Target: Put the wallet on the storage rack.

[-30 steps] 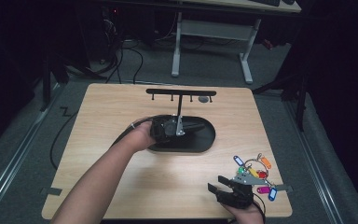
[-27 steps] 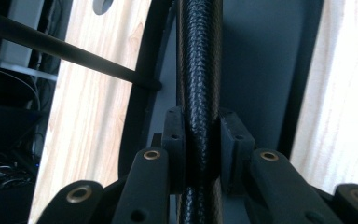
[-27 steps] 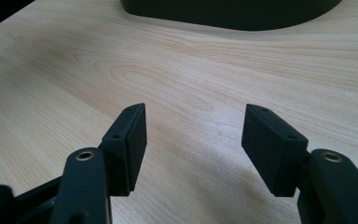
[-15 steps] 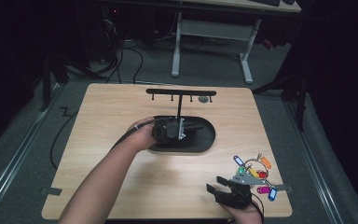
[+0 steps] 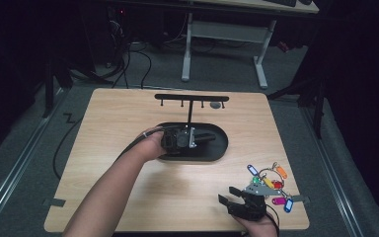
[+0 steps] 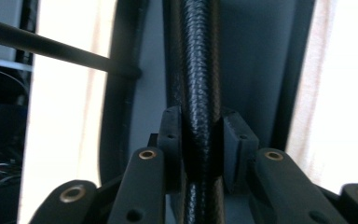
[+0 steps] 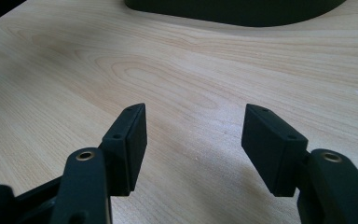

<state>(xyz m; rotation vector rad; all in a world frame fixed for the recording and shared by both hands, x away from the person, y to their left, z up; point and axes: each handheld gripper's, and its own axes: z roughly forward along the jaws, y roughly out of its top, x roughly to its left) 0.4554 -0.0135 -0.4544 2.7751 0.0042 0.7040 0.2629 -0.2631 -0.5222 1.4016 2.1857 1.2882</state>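
A black key stand with an oval base, an upright post and a hooked crossbar stands mid-table. My left gripper lies low over the base, reaching in from the left. In the left gripper view its pads sit against both sides of the textured post. These jaws have just been opening a little, with the post still between them. A bunch of keys with coloured tags lies at the front right. Beside it, my right gripper rests open, with bare wood between its pads.
A small grey item hangs under the crossbar's right end. The wooden table has bare room left of the stand and along the front. A cable trails off the left edge. A desk frame stands on the floor behind.
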